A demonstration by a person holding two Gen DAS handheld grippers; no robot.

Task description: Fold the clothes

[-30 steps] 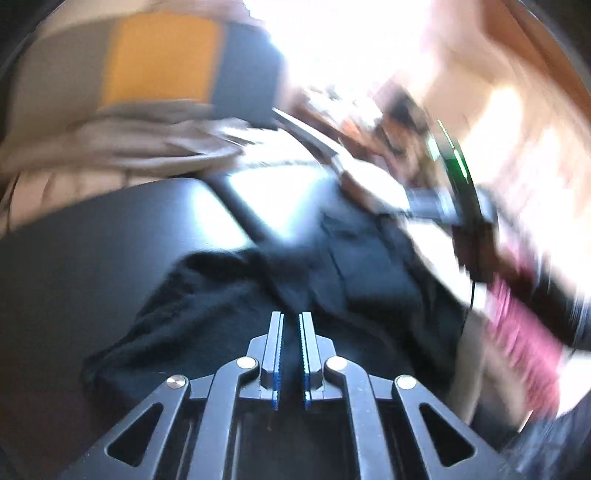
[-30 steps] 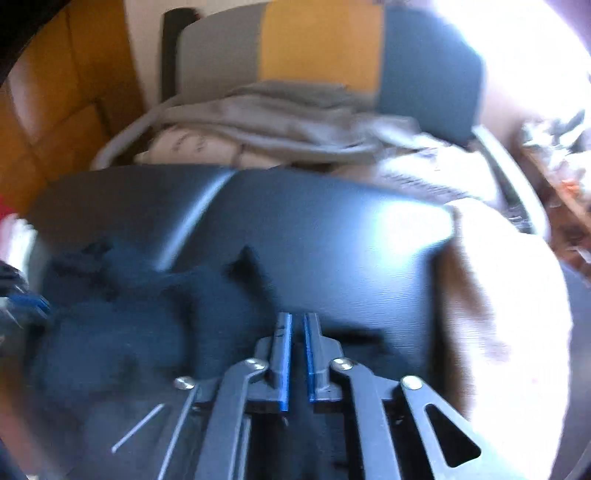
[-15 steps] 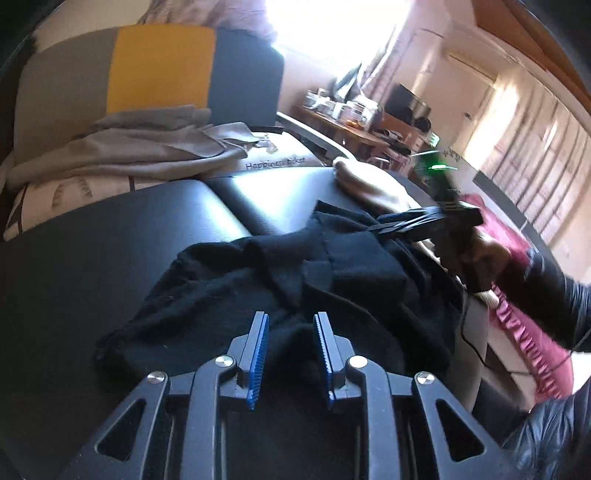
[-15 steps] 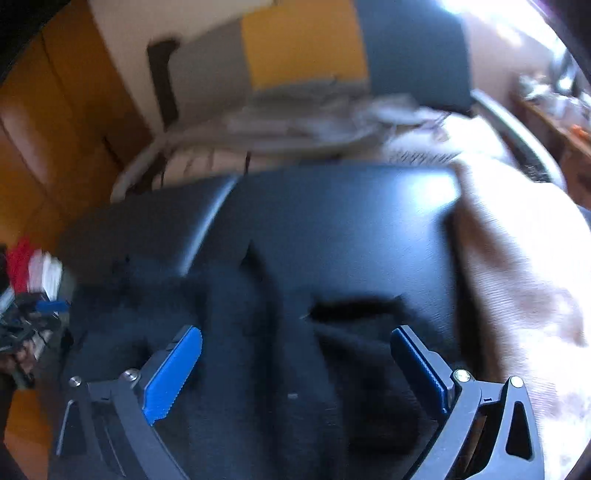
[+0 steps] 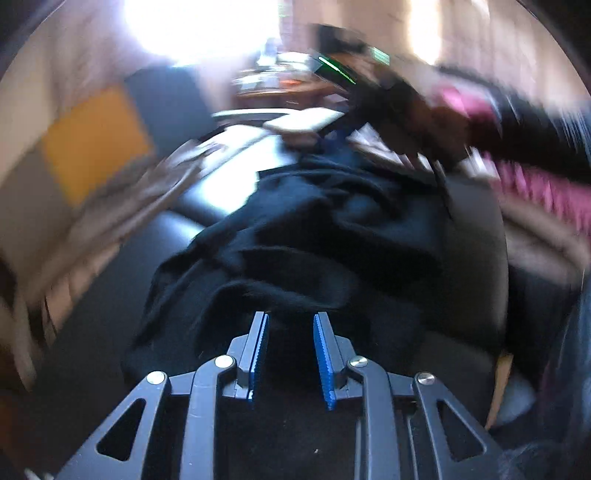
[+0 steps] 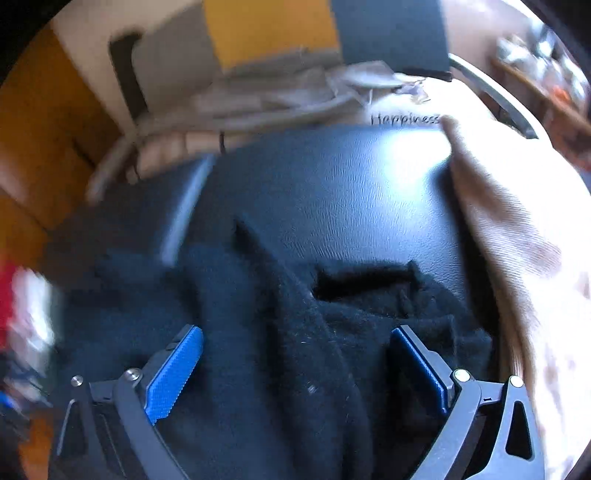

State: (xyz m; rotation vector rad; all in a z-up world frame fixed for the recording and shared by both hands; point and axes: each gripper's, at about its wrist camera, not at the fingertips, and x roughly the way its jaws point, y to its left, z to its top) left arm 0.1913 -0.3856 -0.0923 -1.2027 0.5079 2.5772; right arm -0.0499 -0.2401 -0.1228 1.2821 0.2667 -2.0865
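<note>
A crumpled black garment [image 5: 325, 229] lies on a black leather seat [image 6: 351, 192]. My left gripper [image 5: 290, 315] is open by a narrow gap, its blue pads just short of the garment's near edge, with nothing between them. The left wrist view is heavily blurred. My right gripper [image 6: 295, 332] is wide open above the black garment [image 6: 258, 295], a raised fold running between its blue pads without touching them. In the left wrist view the right gripper [image 5: 354, 96] is a blur at the garment's far side, held by a hand [image 5: 424, 125].
A beige cloth [image 6: 517, 240] drapes over the seat's right side. Behind the seat, grey clothes [image 6: 288, 99] lie on a cushion printed "Happiness" [image 6: 406, 119], against a grey, yellow and dark blue backrest [image 6: 269, 29]. A cluttered table [image 5: 280, 74] stands further back.
Both grippers went from shut to open. The right one stays wide open and has come closer over the garment. The left view has swung and tilted, now blurred by motion.
</note>
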